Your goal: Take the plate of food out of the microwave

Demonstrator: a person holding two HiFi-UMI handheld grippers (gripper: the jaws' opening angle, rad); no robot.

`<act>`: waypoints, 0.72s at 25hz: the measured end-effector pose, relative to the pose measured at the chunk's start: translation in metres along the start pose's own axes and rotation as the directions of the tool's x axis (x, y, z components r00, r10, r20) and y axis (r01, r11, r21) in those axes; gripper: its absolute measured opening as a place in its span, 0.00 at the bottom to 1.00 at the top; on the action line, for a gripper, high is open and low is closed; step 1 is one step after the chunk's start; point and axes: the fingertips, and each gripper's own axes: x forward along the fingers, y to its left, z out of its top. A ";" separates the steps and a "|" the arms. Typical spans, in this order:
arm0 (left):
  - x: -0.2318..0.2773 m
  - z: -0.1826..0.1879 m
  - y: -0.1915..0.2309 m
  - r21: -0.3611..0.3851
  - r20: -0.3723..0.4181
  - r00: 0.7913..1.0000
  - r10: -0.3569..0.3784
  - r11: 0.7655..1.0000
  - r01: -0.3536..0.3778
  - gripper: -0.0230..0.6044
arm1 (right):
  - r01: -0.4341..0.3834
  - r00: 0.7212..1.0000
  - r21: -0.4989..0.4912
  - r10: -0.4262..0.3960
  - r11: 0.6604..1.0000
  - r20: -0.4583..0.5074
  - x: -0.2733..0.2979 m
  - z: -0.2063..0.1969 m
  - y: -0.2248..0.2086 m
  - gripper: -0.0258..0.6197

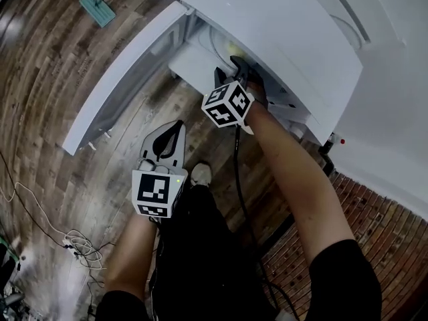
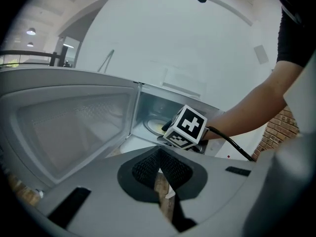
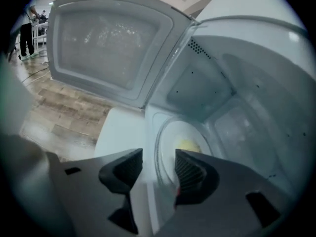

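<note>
The white microwave [image 1: 287, 32] stands with its door [image 1: 127, 72] swung wide to the left. Inside, a pale round plate [image 3: 170, 144] carries a bit of yellow food [image 3: 188, 145]; from the head view only the food [image 1: 232, 47] peeks out. My right gripper [image 3: 158, 164] is at the cavity mouth, open, with the plate's near rim showing in the gap between its jaws and neither pad pressing on it. In the head view the right gripper [image 1: 239, 65] reaches into the opening. My left gripper [image 1: 175, 127] hangs low in front of the oven, shut and empty, its pads [image 2: 148, 167] meeting at the tip.
Wood-plank floor [image 1: 80, 179] lies below. Loose cables [image 1: 75, 243] trail at the left, and a teal object [image 1: 98, 4] sits on the floor at the far left. A brick wall [image 1: 374, 206] runs at the lower right. The person's shoe [image 1: 200, 174] is under the left gripper.
</note>
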 end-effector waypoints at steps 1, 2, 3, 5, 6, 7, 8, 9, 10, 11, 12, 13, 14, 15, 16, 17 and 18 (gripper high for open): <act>-0.002 -0.002 0.004 -0.004 -0.004 1.000 0.003 1.000 -0.003 0.03 | -0.001 1.000 -0.008 0.001 1.000 -0.019 0.005 -0.001 0.000 0.36; -0.005 -0.005 0.007 -0.010 -0.008 1.000 0.007 1.000 -0.007 0.03 | -0.003 0.999 -0.018 0.003 1.000 -0.040 0.009 -0.003 0.000 0.36; -0.007 -0.007 0.009 -0.019 -0.011 1.000 0.009 1.000 -0.009 0.03 | -0.007 0.998 -0.026 0.005 1.000 -0.061 0.013 -0.005 0.001 0.36; -0.011 -0.013 0.012 -0.034 -0.018 1.000 0.011 0.999 -0.012 0.03 | -0.009 0.996 -0.040 0.006 0.999 -0.091 0.019 -0.010 0.000 0.37; -0.013 -0.015 0.013 -0.040 -0.021 1.000 0.013 0.999 -0.013 0.03 | -0.004 0.995 -0.047 0.000 0.999 -0.098 0.020 -0.011 -0.001 0.37; -0.013 -0.018 0.014 -0.046 -0.025 1.000 0.014 0.999 -0.015 0.03 | 0.005 0.995 -0.054 -0.010 0.999 -0.099 0.021 -0.011 -0.002 0.37; -0.013 -0.020 0.016 -0.051 -0.029 0.999 0.015 0.999 -0.017 0.03 | 0.017 0.995 -0.063 -0.023 0.998 -0.094 0.022 -0.011 -0.003 0.37; -0.013 -0.022 0.017 -0.056 -0.032 0.999 0.016 0.998 -0.018 0.03 | 0.028 0.996 -0.075 -0.035 0.997 -0.086 0.022 -0.010 -0.004 0.37; -0.012 -0.023 0.018 -0.058 -0.033 0.999 0.016 0.998 -0.018 0.03 | 0.037 0.996 -0.089 -0.044 0.995 -0.077 0.021 -0.009 -0.004 0.35; -0.012 -0.025 0.018 -0.059 -0.034 0.999 0.016 0.998 -0.018 0.03 | 0.044 0.996 -0.105 -0.052 0.994 -0.067 0.019 -0.009 -0.002 0.33; -0.012 -0.026 0.018 -0.060 -0.036 0.999 0.016 0.998 -0.018 0.03 | 0.051 0.997 -0.118 -0.058 0.992 -0.058 0.017 -0.010 0.000 0.30; -0.012 -0.028 0.018 -0.064 -0.040 0.999 0.016 0.998 -0.018 0.03 | 0.058 0.997 -0.131 -0.065 0.990 -0.051 0.014 -0.010 0.002 0.27; -0.012 -0.030 0.018 -0.071 -0.044 0.999 0.016 0.997 -0.019 0.03 | 0.065 0.996 -0.142 -0.072 0.988 -0.044 0.012 -0.011 0.003 0.25; -0.012 -0.031 0.017 -0.080 -0.047 0.999 0.017 0.997 -0.020 0.03 | 0.070 0.996 -0.151 -0.076 0.986 -0.038 0.009 -0.011 0.005 0.22; -0.012 -0.031 0.017 -0.091 -0.047 0.999 0.016 0.996 -0.020 0.03 | 0.074 0.996 -0.160 -0.080 0.984 -0.032 0.007 -0.011 0.006 0.19; -0.012 -0.030 0.016 -0.100 -0.045 0.999 0.014 0.995 -0.019 0.03 | 0.078 0.996 -0.170 -0.084 0.982 -0.028 0.005 -0.011 0.007 0.18; -0.011 -0.030 0.014 -0.106 -0.042 0.999 0.012 0.994 -0.016 0.03 | 0.084 0.996 -0.182 -0.090 0.980 -0.026 0.003 -0.011 0.008 0.18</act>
